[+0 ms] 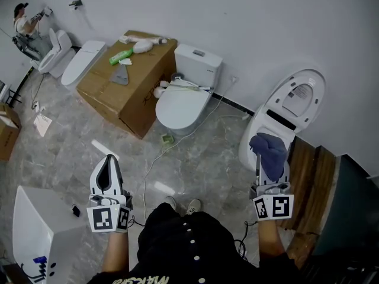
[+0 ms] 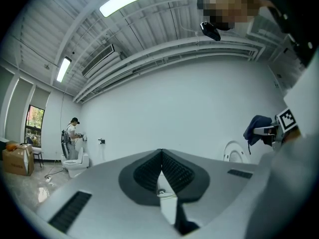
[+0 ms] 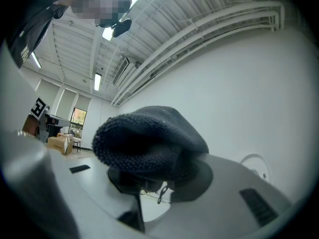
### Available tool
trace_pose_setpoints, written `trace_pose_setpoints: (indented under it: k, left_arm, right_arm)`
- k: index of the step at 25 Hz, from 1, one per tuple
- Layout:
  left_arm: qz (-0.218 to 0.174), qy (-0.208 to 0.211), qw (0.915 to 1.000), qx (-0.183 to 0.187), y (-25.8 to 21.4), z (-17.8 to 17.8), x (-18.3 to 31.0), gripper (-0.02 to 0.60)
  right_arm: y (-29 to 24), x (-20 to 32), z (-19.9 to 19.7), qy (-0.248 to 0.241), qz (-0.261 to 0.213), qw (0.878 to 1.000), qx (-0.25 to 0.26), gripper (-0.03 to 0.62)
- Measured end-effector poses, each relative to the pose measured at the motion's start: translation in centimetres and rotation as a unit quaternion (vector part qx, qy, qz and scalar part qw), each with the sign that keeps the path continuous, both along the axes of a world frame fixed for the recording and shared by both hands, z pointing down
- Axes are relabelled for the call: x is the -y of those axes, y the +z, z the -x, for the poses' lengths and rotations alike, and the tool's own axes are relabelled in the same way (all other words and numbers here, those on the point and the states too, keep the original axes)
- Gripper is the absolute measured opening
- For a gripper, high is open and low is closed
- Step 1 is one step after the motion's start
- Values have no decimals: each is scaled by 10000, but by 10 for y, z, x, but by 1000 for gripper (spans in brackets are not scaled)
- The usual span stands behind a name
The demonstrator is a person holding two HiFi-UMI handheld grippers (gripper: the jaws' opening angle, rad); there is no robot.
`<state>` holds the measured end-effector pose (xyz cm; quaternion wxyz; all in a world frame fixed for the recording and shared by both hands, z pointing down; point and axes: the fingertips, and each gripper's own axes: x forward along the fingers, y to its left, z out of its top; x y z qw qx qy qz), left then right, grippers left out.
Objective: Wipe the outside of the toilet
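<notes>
Two grippers over open marble floor, toilets ahead

The right gripper point(image 1: 267, 165) is clamped on a dark blue cloth point(image 1: 270, 148), close before the toilet point(image 1: 291, 106) with its lid raised. The left gripper point(image 1: 108, 163) is closed and empty. Wooden boards point(image 1: 311, 176) border the right. A cable point(image 1: 151, 161) crosses the floor point(image 1: 204, 161), with a second toilet point(image 1: 182, 106) and a cardboard box point(image 1: 112, 96) beyond.
</notes>
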<state>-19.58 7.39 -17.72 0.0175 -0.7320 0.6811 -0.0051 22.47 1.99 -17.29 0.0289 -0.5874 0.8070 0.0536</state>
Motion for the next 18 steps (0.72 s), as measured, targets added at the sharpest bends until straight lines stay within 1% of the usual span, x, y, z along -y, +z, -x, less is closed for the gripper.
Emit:
trace_pose_setpoints:
  k: [8,13,18]
  left_arm:
    - [-119,-17,9999,-14,-5,31,-4,11]
    - [-174,-83,9998,-25,-3,50,-2,11]
    - [-166,-99,9998,-9,-1,63,-3,11]
  right_arm:
    - [-7,-9,18,141,-59,9998,-94,100]
    - [-11,-10,35,163,-178,9990,-386,100]
    - [-11,-10,41,211,-131,9993,-294,98]
